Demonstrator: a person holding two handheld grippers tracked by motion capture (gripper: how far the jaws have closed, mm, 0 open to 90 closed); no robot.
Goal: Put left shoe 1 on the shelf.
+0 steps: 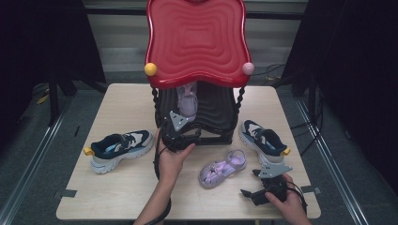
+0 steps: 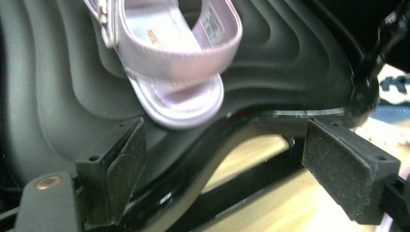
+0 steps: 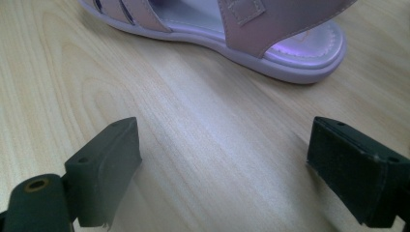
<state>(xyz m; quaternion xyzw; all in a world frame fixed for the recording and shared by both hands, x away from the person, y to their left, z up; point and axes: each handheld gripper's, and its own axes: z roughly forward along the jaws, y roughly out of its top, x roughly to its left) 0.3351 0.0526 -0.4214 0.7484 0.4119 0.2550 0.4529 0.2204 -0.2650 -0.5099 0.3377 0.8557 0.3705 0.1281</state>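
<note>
On the left part of the table (image 1: 117, 197) a navy and white sneaker (image 1: 121, 149) lies on its sole, its toe pointing to the left edge, well apart from the other things. In the middle, at the far side, stands a shoe rack (image 1: 213, 119) with a black ribbed shelf under a red wavy top (image 1: 196, 40), which carries a yellow ball (image 1: 150, 69) and a pink ball (image 1: 248, 68) at its front corners. On the black shelf one lilac sandal (image 2: 171, 58) rests, its heel end near the front rim of the shelf. The left hand-held gripper (image 2: 222, 159) is just in front of this rim; its jaws stand wide open, nothing is between them, and they do not touch the sandal. More to the right, a second lilac sandal (image 1: 222, 168) lies on the bare table in front of the rack. The right hand-held gripper (image 3: 225, 169) hovers low near the front right edge of the table, pointing at the heel of this sandal; its jaws are also spread and empty, a little apart from the sole. At the right, just beside the rack, a second navy sneaker (image 1: 263, 139) lies with its toe toward the right front corner.
</note>
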